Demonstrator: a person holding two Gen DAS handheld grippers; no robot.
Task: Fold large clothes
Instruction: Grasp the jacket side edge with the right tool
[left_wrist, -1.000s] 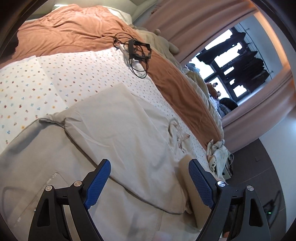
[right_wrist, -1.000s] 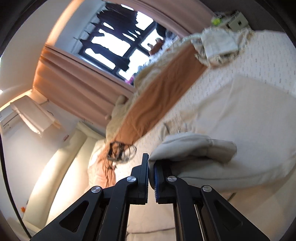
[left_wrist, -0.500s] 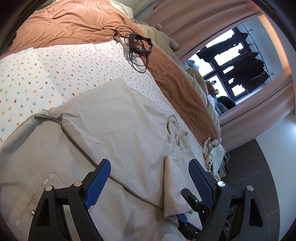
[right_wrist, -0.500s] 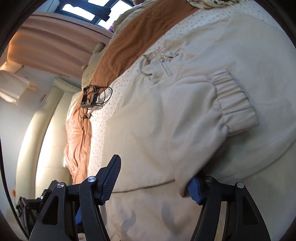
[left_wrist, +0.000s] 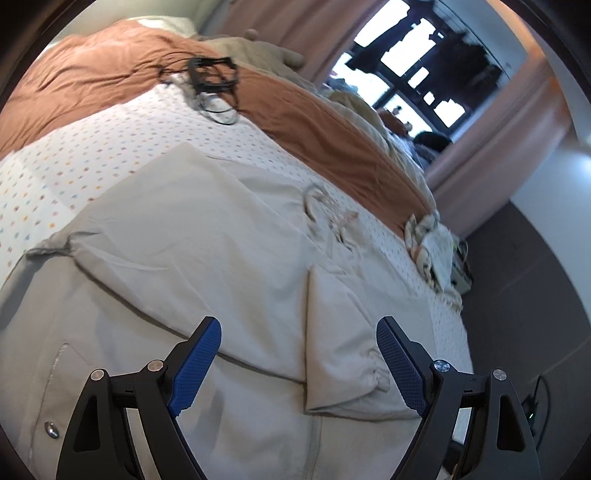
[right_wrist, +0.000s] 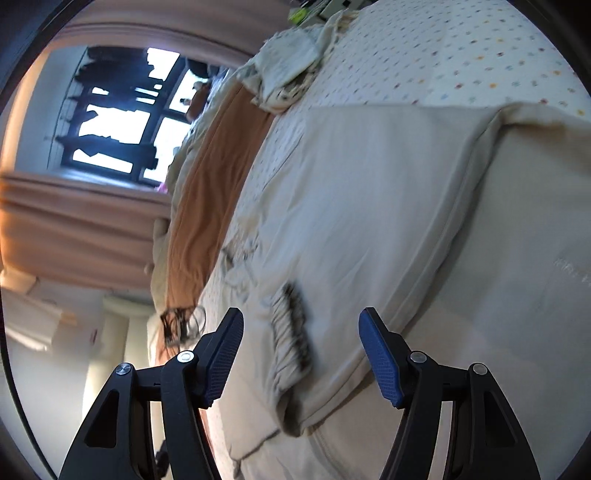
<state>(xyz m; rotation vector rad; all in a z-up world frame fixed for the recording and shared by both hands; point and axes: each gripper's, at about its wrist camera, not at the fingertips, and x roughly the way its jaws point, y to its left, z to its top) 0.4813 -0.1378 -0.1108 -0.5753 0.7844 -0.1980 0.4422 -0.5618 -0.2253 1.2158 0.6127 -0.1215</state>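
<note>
Blue pads sit wide apart on the left tongs (left_wrist: 298, 363), with nothing gripped between them. The right tongs (right_wrist: 301, 354) are let go too, hanging over a gathered sleeve cuff (right_wrist: 291, 343). The beige jacket (left_wrist: 192, 236) lies spread flat on the bed, on a spotted sheet (left_wrist: 85, 147), both sleeves folded over its front. Past it lie a rust-brown blanket (left_wrist: 317, 129), a black cable tangle (left_wrist: 212, 79), crumpled cloth (right_wrist: 291, 70) and pink curtains (right_wrist: 70, 229).
</note>
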